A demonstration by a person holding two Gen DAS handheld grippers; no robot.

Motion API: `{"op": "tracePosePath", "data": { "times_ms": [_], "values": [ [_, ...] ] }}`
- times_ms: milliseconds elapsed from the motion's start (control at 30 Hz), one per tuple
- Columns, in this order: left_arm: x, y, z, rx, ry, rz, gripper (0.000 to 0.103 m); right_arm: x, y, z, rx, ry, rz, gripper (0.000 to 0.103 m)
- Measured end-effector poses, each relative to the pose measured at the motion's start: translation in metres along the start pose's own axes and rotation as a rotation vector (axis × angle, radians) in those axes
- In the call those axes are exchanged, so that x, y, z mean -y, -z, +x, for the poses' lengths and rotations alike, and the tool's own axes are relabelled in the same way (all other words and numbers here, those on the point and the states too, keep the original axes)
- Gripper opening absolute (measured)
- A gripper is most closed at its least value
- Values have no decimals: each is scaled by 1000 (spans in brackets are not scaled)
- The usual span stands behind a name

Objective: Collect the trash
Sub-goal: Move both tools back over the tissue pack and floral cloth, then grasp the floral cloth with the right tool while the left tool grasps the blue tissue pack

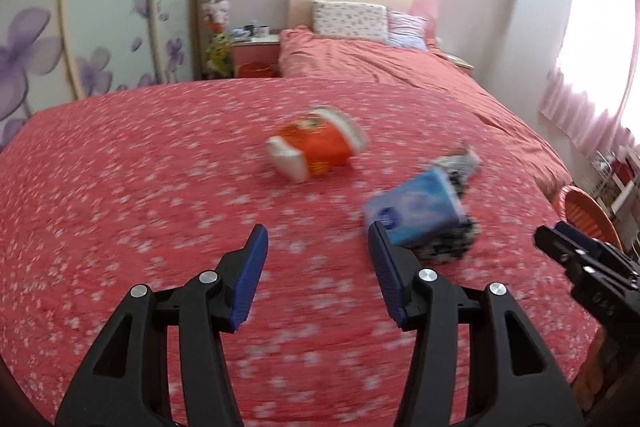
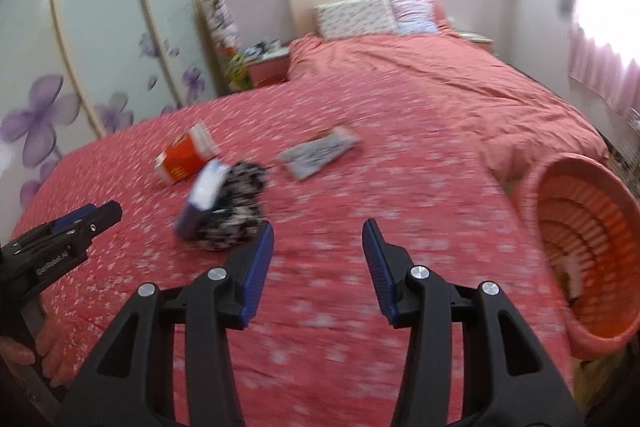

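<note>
Trash lies on the red flowered bedspread [image 1: 120,187]. An orange-and-white carton [image 1: 314,149] lies on its side; it also shows in the right wrist view [image 2: 184,155]. A blue-and-white packet [image 1: 416,211] rests on a black-and-white crumpled bundle [image 1: 448,247]; both show in the right wrist view, the packet [image 2: 204,191] and the bundle [image 2: 240,215]. A grey printed wrapper [image 2: 318,153] lies farther back. My left gripper [image 1: 318,239] is open and empty, just short of the blue packet. My right gripper [image 2: 318,235] is open and empty, to the right of the bundle.
An orange slatted basket [image 2: 580,247] stands at the bed's right edge and shows partly in the left wrist view [image 1: 588,215]. Pillows [image 2: 356,15] lie at the headboard. A wardrobe with purple flowers [image 2: 80,47] stands on the left. A nightstand [image 1: 256,53] stands beside the bed.
</note>
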State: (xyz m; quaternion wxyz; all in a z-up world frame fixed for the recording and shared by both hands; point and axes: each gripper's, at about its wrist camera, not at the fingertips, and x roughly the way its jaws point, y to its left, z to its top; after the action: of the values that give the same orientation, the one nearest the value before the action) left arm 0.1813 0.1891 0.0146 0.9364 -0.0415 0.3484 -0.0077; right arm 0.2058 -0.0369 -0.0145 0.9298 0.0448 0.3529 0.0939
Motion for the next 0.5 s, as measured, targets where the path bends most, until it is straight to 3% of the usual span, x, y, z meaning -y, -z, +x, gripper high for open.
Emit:
{"op": "tracePosePath", "data": {
  "times_ms": [300, 500],
  "values": [
    [-48, 10, 0, -18, -12, -64, 53, -34, -7, 31, -68, -28, -8, 46],
    [-55, 14, 6, -39, 0, -77, 53, -39, -9, 60, -154, -44, 8, 46]
  ]
}}
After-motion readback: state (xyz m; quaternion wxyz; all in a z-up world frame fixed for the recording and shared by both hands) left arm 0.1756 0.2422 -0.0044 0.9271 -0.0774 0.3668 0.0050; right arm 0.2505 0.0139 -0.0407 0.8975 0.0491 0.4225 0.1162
